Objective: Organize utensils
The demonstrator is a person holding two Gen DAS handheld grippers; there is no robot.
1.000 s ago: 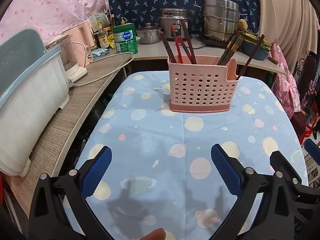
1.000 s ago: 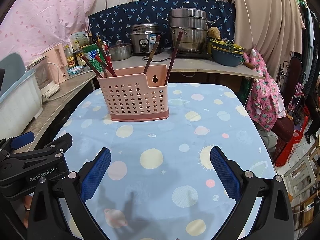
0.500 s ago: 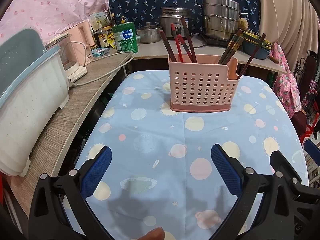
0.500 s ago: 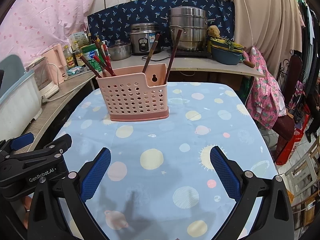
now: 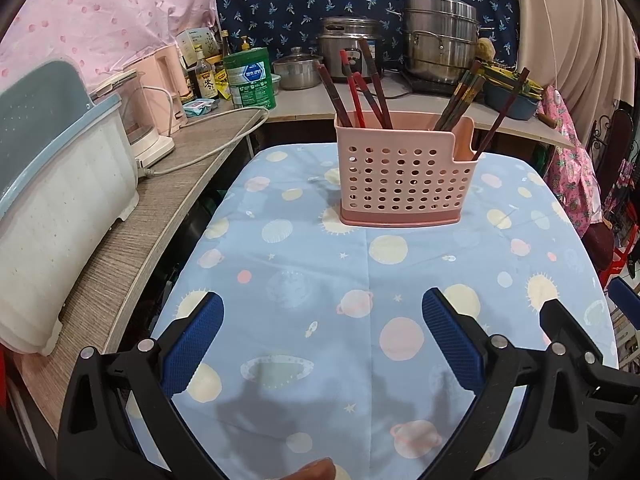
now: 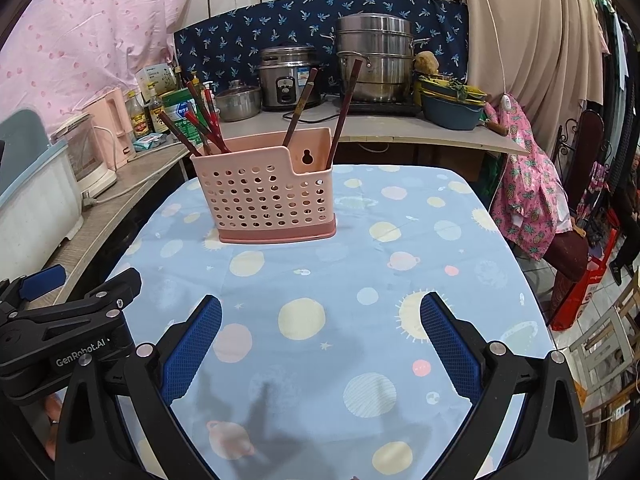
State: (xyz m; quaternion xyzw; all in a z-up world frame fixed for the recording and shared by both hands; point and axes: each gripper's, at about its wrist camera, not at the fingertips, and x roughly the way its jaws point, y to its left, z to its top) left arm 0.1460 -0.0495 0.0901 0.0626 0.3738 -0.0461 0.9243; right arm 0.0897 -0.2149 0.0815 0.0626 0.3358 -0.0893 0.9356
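A pink perforated utensil holder (image 5: 404, 172) stands upright on the table with the blue planet-print cloth (image 5: 320, 280); it also shows in the right wrist view (image 6: 268, 196). Several dark and red chopsticks (image 5: 360, 88) stand in its left compartment, more (image 5: 460, 96) lean in the right one. In the right wrist view the chopsticks (image 6: 200, 124) lean left and two (image 6: 344, 108) stand at the right. My left gripper (image 5: 322, 320) is open and empty, well short of the holder. My right gripper (image 6: 320, 320) is open and empty too.
A wooden counter (image 5: 132, 240) runs along the left with a white-and-blue dish rack (image 5: 52, 200) and a kettle (image 5: 140, 120). Pots and a rice cooker (image 5: 348, 52) stand behind. The left gripper's body (image 6: 60, 344) is at the lower left of the right wrist view. Table edge drops off at right (image 6: 532, 280).
Both grippers have drifted very slightly; the holder looks marginally nearer. Nothing was taken hold of or let go.
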